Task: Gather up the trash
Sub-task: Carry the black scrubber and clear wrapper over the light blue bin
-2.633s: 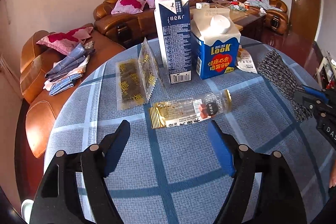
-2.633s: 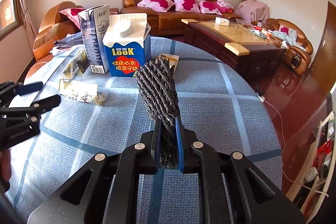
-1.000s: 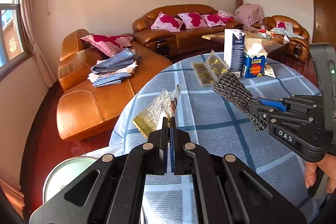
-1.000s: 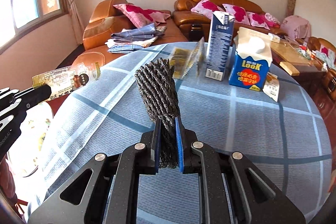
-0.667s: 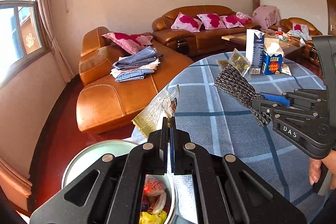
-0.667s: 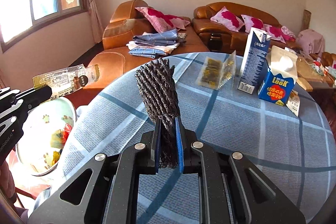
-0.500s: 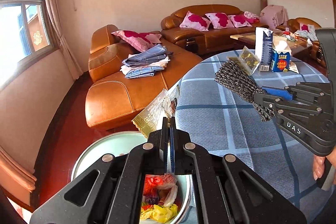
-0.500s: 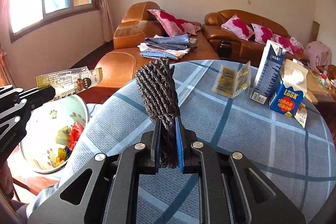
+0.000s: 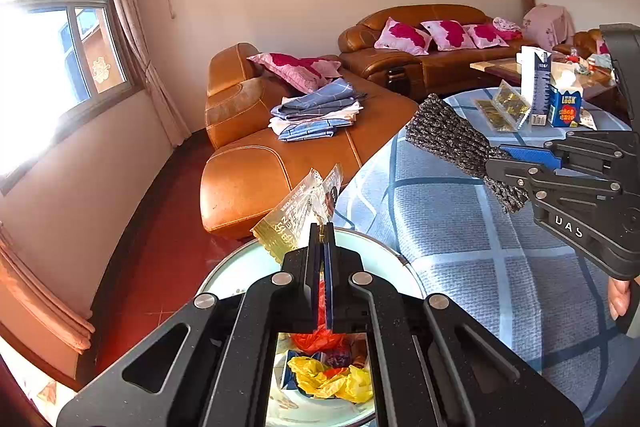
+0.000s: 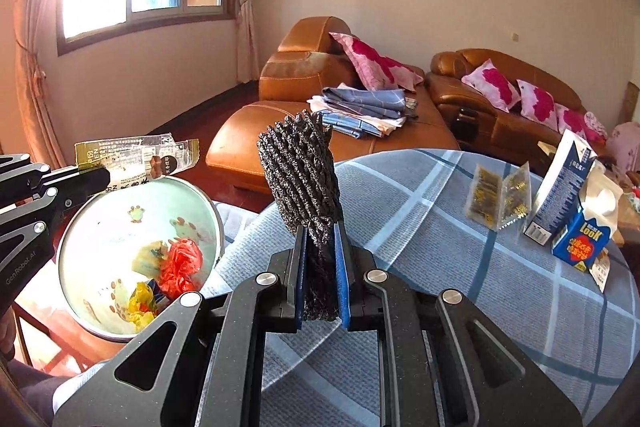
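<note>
Wrapper [image 9: 298, 213] pinched in L tool [image 9: 320, 227] over bin [image 10: 80, 227] | R tool [image 10: 322, 227] clamps cloth [image 10: 298, 171] | bin base hidden

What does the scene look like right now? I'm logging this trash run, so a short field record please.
left gripper: shut on snack wrapper, held above the bin
right gripper: shut on grey knitted cloth, over the table
bin: pale green, beside the table, open, with red and yellow scraps inside
table: blue plaid cover; holds two cartons and clear packets
</note>
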